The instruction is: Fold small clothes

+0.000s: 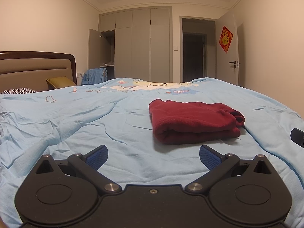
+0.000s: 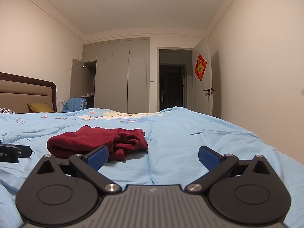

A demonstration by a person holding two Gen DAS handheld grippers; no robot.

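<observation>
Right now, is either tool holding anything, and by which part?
Nothing is held. Left tool and right tool are open; the garment lies folded, untouched.

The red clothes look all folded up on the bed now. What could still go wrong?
1. The folded dark red knit garment has a loose bunched end; lifting or nudging it there might make the fold come apart.
2. The light blue quilt beneath is soft and wrinkled, so a pushed stack could tilt or slide.
3. The open right gripper sits close to the garment, with its left blue pad in front of the cloth; a careless move might snag it. The left gripper is open and apart.
</observation>
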